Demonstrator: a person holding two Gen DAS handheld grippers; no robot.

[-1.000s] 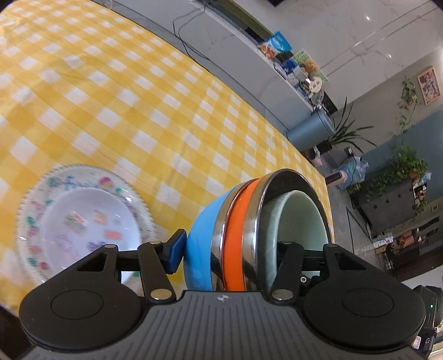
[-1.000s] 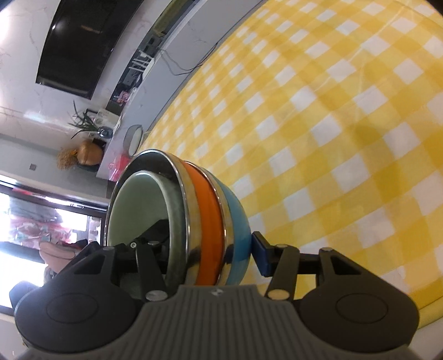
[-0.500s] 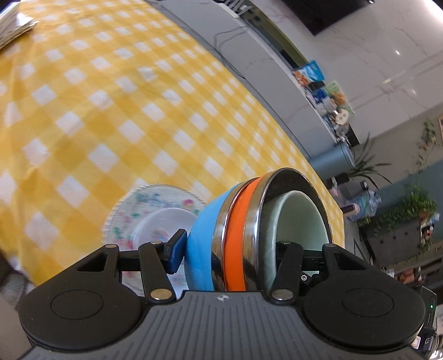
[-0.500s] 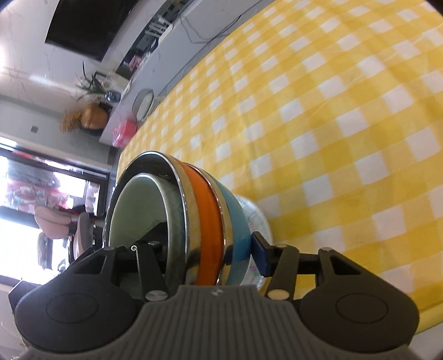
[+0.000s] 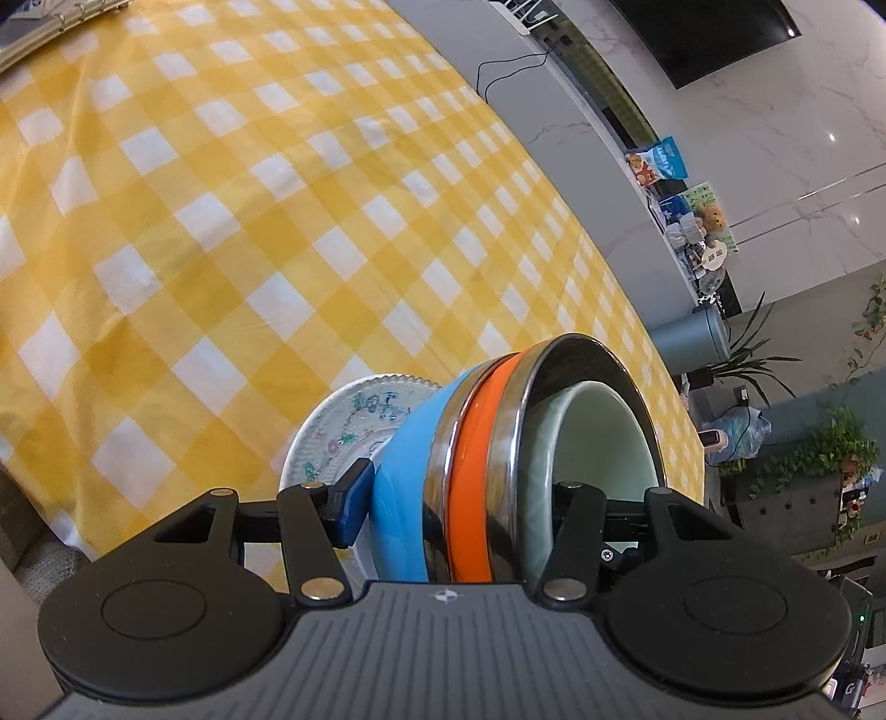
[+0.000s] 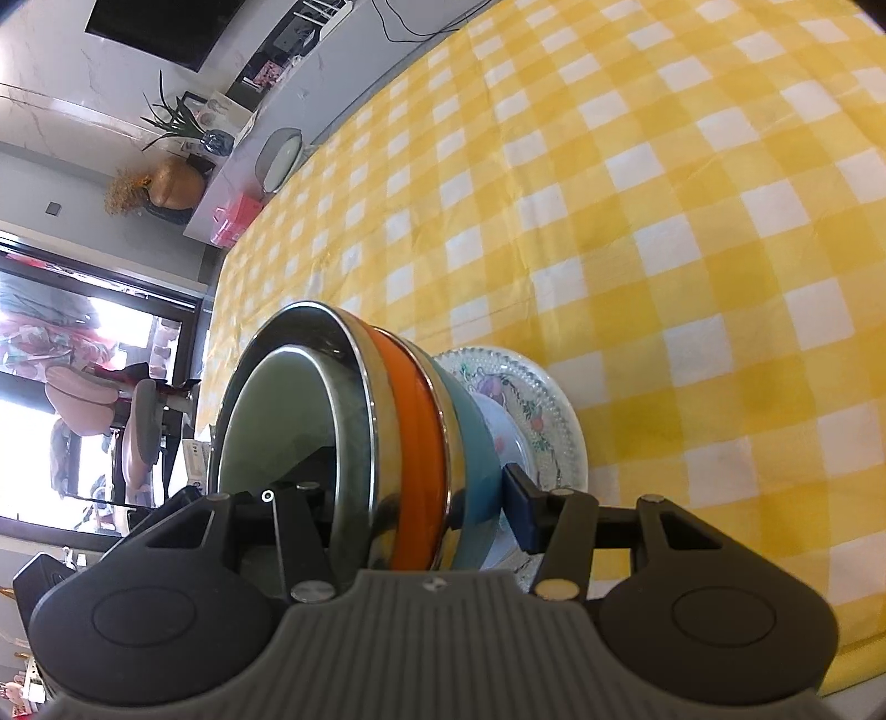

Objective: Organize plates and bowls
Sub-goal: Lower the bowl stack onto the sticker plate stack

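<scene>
A nested stack of bowls (image 5: 470, 476), blue outside, then orange with steel rims, pale green inside, is held between both grippers. My left gripper (image 5: 459, 498) is shut on its near rim. My right gripper (image 6: 398, 504) is shut on the opposite rim of the same stack (image 6: 421, 443). The stack hangs just above a floral plate pile (image 5: 343, 426) on the yellow checked tablecloth; the plates also show in the right wrist view (image 6: 531, 410), partly hidden behind the bowls.
The yellow checked table (image 5: 221, 194) stretches away beyond the plates. A grey counter (image 5: 554, 83) with cables and packets runs along the far side. A binder (image 5: 55, 22) lies at the table's far left corner.
Both grippers have carried the bowl stack sideways over the floral plates, which now sit directly beneath and behind the stack. The grip on the bowls is unchanged.
</scene>
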